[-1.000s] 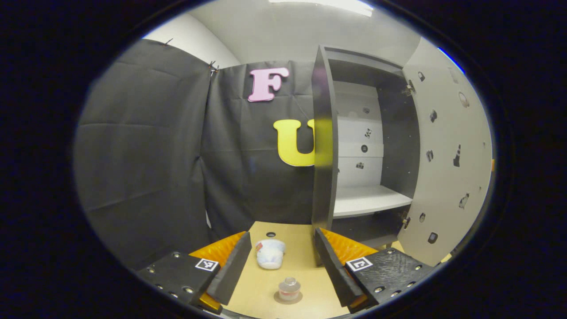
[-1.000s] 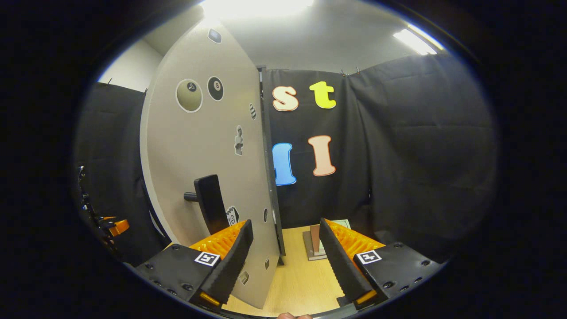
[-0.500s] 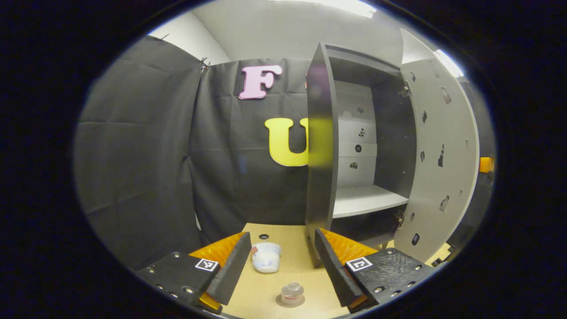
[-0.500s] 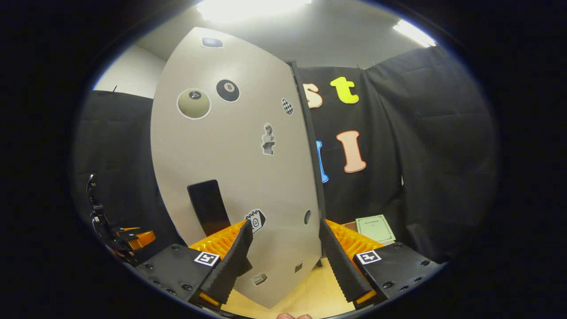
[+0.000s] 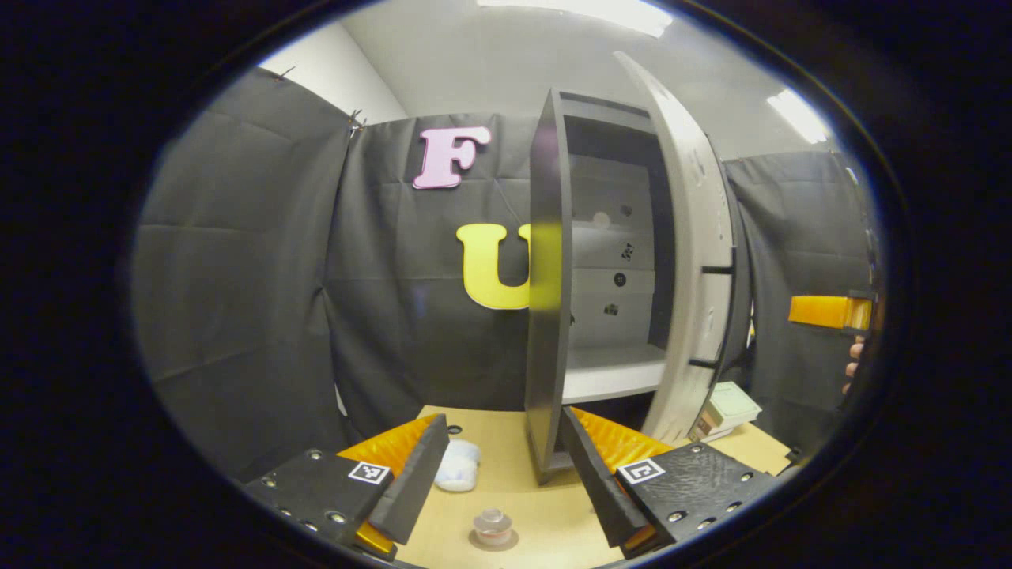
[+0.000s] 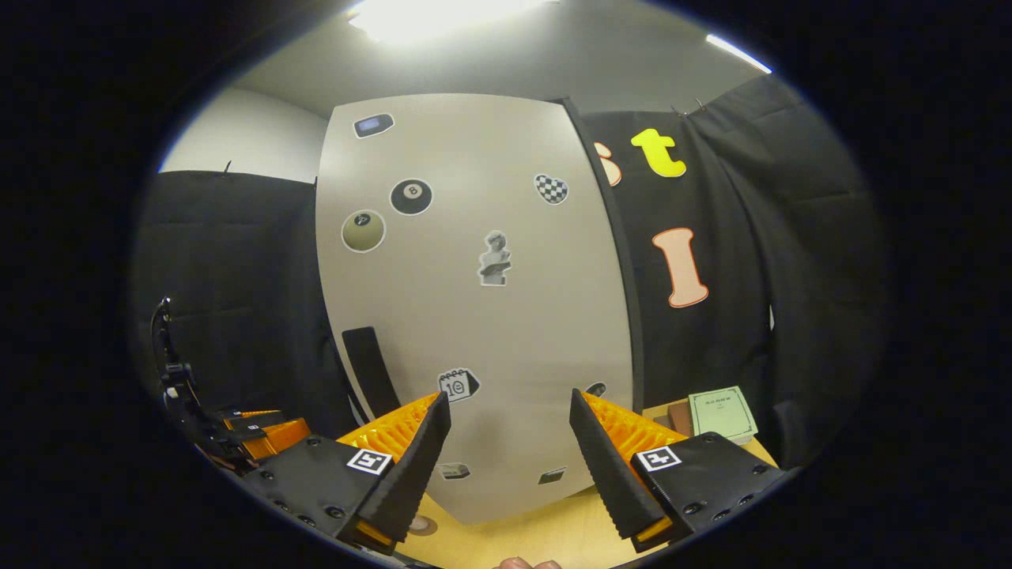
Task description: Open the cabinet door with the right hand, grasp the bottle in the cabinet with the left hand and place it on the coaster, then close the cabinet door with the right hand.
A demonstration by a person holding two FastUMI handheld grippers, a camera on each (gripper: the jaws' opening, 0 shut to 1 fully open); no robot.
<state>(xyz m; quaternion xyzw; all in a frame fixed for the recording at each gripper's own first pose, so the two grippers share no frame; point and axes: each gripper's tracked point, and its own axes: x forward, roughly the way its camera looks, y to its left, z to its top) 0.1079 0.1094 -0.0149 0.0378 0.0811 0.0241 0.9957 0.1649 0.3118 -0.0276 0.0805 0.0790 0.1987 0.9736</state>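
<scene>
Tan table [image 5: 545, 521]: carries everything.
L fingers [image 5: 500, 482]: spread, empty, just back from bottle [image 5: 492, 525], likely since it sits on coaster [image 5: 494, 541], placed.
R fingers [image 6: 506, 462]: apart, empty, facing cabinet door [image 6: 474, 316] front, prob. to push.
Door: part shut; near cabinet [image 5: 545, 316] crumpled white thing [image 5: 457, 472], booklet [image 6: 721, 413]; nothing blocks swing.

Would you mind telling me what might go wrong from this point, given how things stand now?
1. The cabinet door is only partly closed and the right gripper stands open in front of it, not on the handle; a push might leave it ajar.
2. The bottle sits on the coaster between the left gripper's open fingers; a careless move could tip it.
</scene>
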